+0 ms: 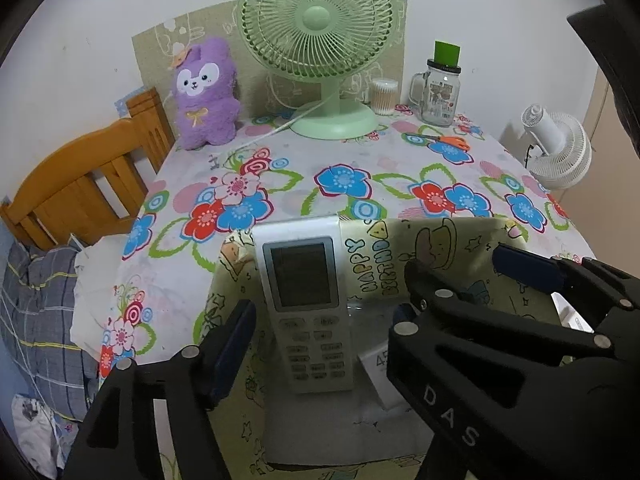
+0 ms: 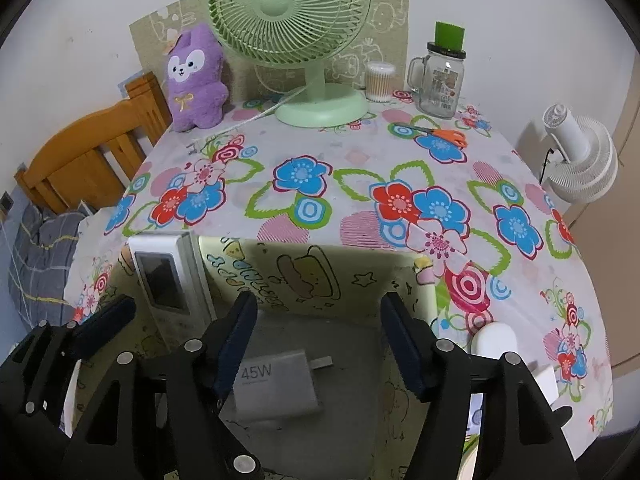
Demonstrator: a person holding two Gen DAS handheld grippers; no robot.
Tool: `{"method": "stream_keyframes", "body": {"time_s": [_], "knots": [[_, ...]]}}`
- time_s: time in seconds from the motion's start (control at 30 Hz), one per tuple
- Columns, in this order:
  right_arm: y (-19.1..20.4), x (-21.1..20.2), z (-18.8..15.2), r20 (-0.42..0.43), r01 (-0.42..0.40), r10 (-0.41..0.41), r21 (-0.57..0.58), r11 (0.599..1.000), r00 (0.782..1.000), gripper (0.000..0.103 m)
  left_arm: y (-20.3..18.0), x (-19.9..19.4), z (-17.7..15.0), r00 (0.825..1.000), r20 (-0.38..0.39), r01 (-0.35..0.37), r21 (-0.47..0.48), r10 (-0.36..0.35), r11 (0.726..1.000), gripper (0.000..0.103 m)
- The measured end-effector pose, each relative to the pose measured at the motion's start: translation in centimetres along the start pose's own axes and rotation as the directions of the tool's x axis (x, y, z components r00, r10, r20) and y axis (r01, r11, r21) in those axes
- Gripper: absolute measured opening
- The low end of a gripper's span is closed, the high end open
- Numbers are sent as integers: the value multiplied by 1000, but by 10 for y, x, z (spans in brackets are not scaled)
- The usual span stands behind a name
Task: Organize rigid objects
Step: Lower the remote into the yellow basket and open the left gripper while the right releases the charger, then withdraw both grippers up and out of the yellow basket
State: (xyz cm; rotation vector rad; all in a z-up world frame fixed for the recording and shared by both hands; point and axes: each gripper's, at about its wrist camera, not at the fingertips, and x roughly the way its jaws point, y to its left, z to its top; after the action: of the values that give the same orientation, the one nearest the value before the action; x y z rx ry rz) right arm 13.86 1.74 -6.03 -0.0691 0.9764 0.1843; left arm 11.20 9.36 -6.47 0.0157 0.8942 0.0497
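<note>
A white remote control (image 1: 308,304) stands leaning against the far wall of a yellow cartoon-printed box (image 1: 440,236) at the table's near edge. My left gripper (image 1: 320,332) is open around the remote, with a gap on both sides of it. In the right wrist view the remote (image 2: 168,280) is in the box's (image 2: 320,268) left corner. A white 45W charger (image 2: 276,384) lies flat on the box floor. My right gripper (image 2: 318,344) hangs open above the charger, holding nothing. The charger's corner (image 1: 378,364) shows beside the remote.
On the flowered tablecloth (image 2: 320,184) stand a green fan (image 2: 288,12), a purple plush (image 2: 192,80), a cotton-swab tub (image 2: 379,82) and a glass jar (image 2: 438,80); orange scissors (image 2: 448,134) lie nearby. A white rounded object (image 2: 496,340) sits right of the box. A wooden frame (image 2: 80,156) is on the left, a white fan (image 2: 580,156) on the right.
</note>
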Motion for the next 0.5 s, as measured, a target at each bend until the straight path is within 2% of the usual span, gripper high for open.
{"method": "stream_keyframes", "body": {"time_s": [0.17,0.5], "knots": [[1,-10,-1,17,26,-26,-13,1000,1000,74,-1,-8,-1,1000,13,-8,0,8,1000,76],[-4,-33,-4,63,55,-54,-19,998,997,78,-8,-26,-1,999,48,-12,8,11,1000,79]]}}
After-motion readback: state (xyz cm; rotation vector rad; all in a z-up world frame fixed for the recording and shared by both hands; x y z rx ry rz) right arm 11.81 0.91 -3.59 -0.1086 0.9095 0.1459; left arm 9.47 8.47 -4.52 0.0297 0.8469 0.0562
